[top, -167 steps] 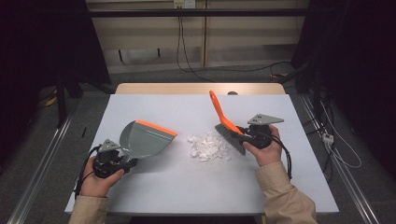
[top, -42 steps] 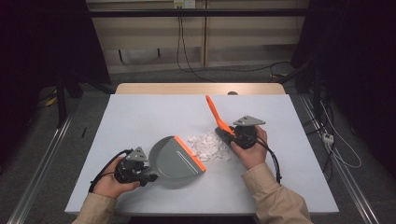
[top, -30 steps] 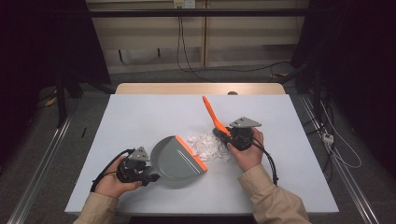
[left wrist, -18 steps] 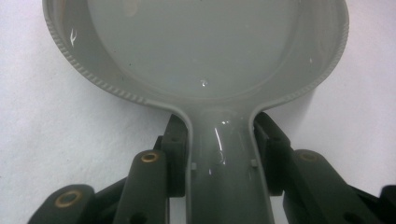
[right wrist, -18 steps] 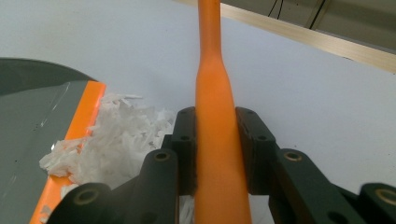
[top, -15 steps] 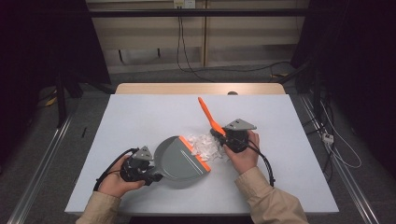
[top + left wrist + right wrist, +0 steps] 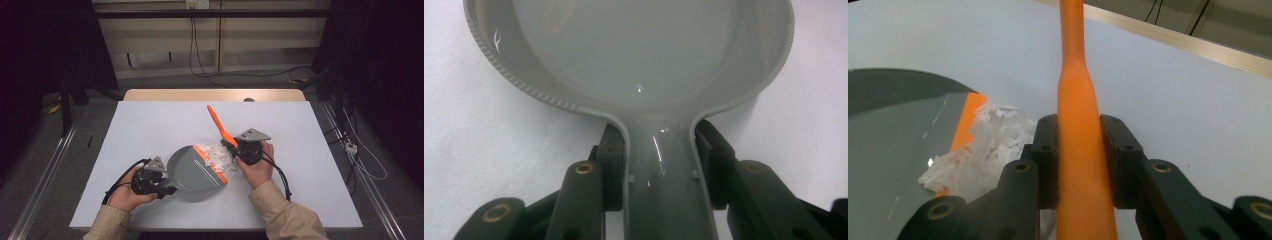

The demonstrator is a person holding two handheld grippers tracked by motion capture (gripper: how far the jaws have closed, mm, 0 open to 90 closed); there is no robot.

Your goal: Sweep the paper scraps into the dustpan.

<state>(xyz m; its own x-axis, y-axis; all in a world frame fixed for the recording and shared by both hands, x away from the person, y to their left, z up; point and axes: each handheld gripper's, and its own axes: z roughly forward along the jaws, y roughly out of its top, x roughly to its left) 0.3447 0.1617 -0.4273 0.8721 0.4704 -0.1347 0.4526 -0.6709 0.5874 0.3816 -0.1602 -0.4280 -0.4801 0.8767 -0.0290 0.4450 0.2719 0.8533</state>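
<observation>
We hold the grey dustpan [image 7: 192, 172] by its handle in the left claw [image 7: 159, 181], jaws clamped on the neck, so its orange lip lies flat on the worktop [image 7: 150, 125] and faces the heap of white paper scraps [image 7: 220, 154]. The right claw [image 7: 239, 150] is closed tight on the orange brush handle [image 7: 220, 124], just on the far side of the scraps from the dustpan, placed to push them over the lip; some already lie on it. The brush head is hidden behind the right claw, so we cannot tell whether its bristles touch the scraps.
</observation>
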